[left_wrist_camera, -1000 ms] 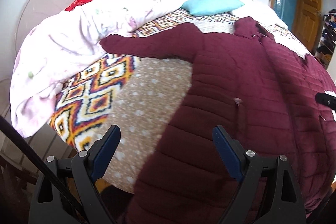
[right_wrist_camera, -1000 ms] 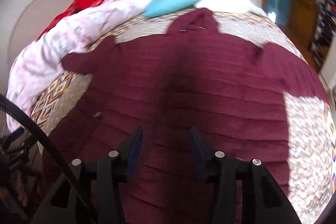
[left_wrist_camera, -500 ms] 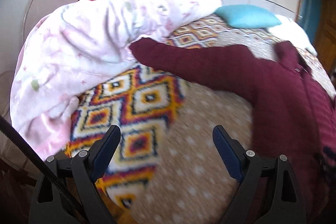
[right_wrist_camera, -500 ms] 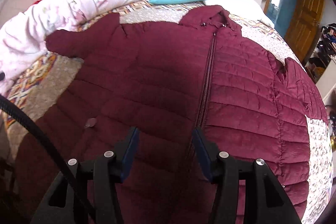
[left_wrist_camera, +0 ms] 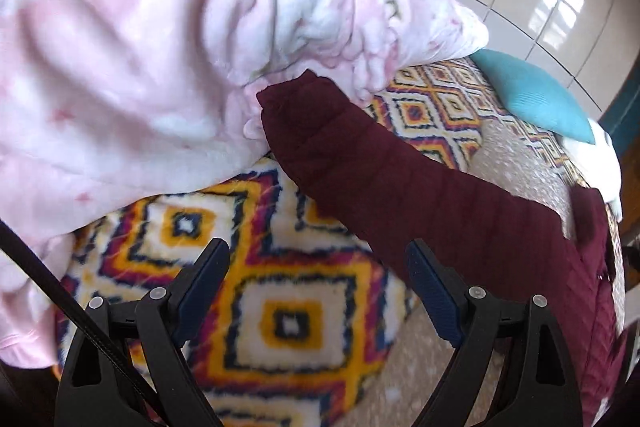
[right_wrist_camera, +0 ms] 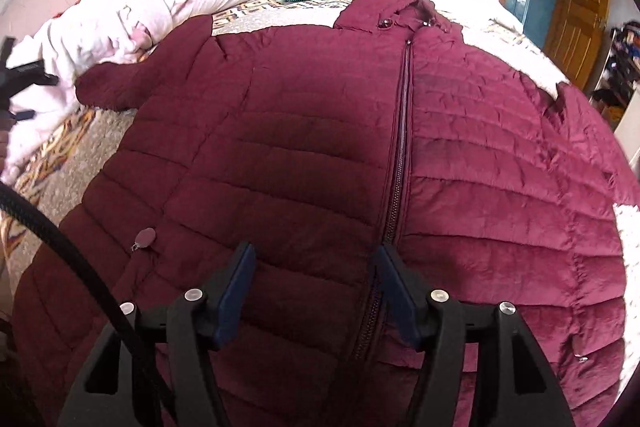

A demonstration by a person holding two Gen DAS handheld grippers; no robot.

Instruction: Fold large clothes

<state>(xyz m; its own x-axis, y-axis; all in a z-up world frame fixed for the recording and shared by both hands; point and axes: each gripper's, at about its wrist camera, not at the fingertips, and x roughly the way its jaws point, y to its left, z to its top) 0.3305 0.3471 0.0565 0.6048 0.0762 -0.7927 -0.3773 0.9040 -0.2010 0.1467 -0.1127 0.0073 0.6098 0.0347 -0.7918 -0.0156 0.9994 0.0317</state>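
Spread zipped across the patterned bedspread (left_wrist_camera: 288,323), the maroon puffer jacket (right_wrist_camera: 320,155) lies flat, its sleeve cuff (left_wrist_camera: 296,99) touching the pink quilt (left_wrist_camera: 132,39), which the wide-open, empty left gripper (left_wrist_camera: 316,287) risks pinching too, while the right gripper (right_wrist_camera: 314,287) hovers half-open above the jacket's zipper.
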